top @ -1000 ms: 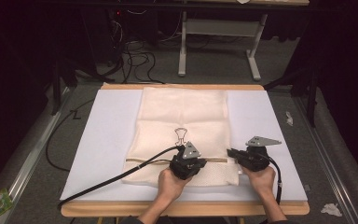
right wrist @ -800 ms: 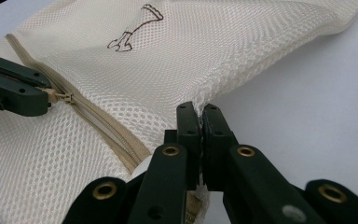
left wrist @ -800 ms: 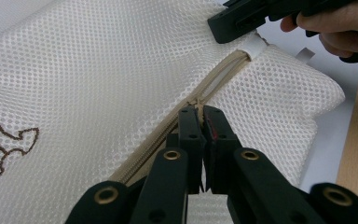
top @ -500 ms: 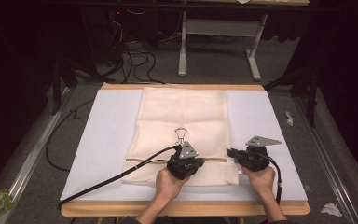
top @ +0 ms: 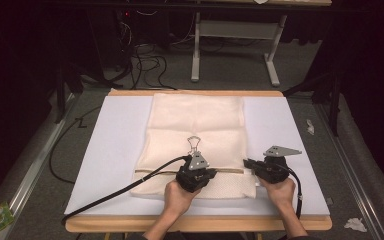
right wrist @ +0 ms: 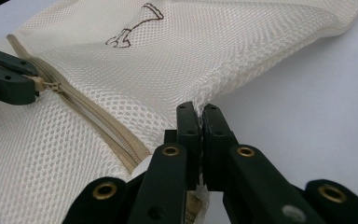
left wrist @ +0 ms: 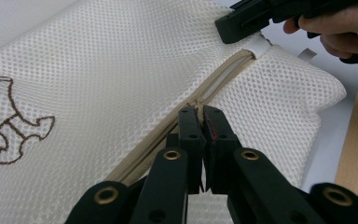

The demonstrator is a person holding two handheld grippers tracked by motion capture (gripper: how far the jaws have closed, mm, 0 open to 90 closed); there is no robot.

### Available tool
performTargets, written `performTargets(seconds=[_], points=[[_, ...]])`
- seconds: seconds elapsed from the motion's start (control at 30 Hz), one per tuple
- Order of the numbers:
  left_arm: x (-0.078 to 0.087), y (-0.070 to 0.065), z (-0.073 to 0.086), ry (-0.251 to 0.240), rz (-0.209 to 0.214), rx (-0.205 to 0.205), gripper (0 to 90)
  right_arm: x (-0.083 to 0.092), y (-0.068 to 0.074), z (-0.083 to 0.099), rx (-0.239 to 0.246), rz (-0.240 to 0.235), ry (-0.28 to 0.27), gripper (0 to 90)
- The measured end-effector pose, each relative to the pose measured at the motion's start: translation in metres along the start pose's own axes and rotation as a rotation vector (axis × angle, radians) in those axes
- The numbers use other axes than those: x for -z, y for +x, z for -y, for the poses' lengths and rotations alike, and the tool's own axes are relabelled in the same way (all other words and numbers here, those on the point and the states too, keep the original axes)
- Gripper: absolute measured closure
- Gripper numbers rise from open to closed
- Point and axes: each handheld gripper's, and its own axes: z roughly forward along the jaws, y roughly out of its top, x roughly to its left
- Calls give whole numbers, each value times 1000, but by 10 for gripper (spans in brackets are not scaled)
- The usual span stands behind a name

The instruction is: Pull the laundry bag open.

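Your left claw (left wrist: pixel 200 116) pinches the zipper tab of the mesh bag (top: pixel 195 135) lying flat on the desk (top: pixel 115 145). Your right claw (right wrist: pixel 199 114) grips the bag's end by the zipper. Next, I think, slide the tab along while that end stays tight.

- We are looking along the left gripper (left wrist: pixel 199 112), its two black jaws pressing together on the zipper pull (left wrist: pixel 198 111) of a cream mesh laundry bag (left wrist: pixel 102 65).
- The beige zipper (left wrist: pixel 214 81) is running diagonally from our jaws up toward the bag's far corner.
- There, the right gripper (left wrist: pixel 242 23) is pinching a white tab (left wrist: pixel 261 45) at the zipper's end, a hand (left wrist: pixel 340 25) wrapping around it.
- A brown embroidered outline (left wrist: pixel 9 121) is showing at the left.
- The bag is lying on a white mat (left wrist: pixel 328 135), with the wooden table edge (left wrist: pixel 354 149) running beside it.
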Motion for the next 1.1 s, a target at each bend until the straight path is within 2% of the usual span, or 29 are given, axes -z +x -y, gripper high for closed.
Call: performTargets(seconds=[1.1], points=[[22, 12, 8, -37, -20, 31, 872, 0, 0, -1, 1, 4, 9, 890]])
